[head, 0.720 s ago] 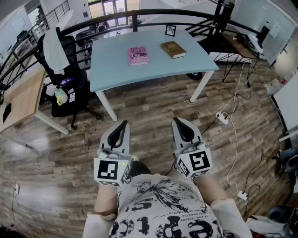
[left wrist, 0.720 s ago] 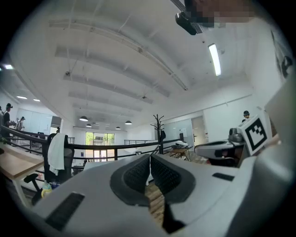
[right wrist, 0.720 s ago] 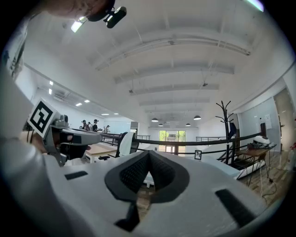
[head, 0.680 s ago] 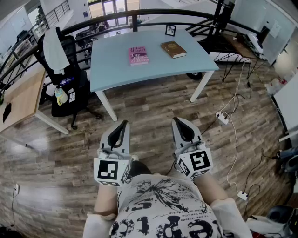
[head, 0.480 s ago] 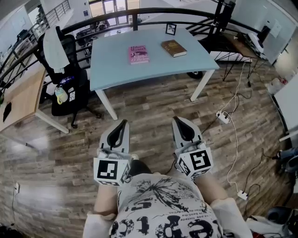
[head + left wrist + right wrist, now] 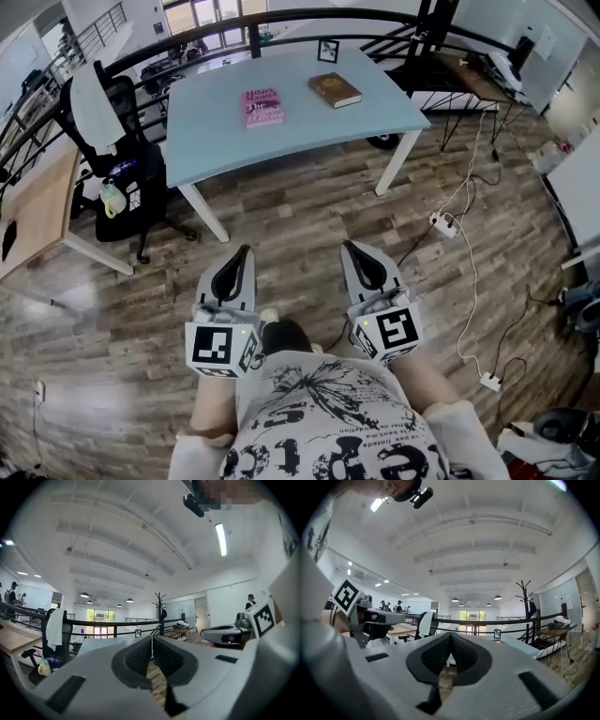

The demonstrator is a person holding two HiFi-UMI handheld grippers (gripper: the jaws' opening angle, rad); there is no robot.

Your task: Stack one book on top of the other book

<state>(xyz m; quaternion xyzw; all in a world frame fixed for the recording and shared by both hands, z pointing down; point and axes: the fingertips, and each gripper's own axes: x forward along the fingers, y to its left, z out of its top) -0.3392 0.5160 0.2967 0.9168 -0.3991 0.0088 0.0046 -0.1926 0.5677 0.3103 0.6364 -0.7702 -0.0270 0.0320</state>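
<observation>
A pink book [image 6: 263,106] and a brown book [image 6: 336,89] lie flat and apart on the pale blue table [image 6: 206,127], far ahead of me. Both grippers hang level over the wooden floor, close to my body and well short of the table. My left gripper [image 6: 243,251] is shut with nothing in it, its jaws meeting at the tips [image 6: 152,638]. My right gripper [image 6: 351,247] is also shut and empty, its tips [image 6: 450,635] pressed together. In both gripper views the books are hidden behind the jaws.
A black office chair [image 6: 112,178] with a white garment stands left of the table, next to a wooden desk [image 6: 33,211]. A white cable and power strip [image 6: 441,225] lie on the floor to the right. A black railing [image 6: 281,19] runs behind the table.
The table and books have slid up and left in the head view as the camera shifted. Both grippers stay shut and side by side.
</observation>
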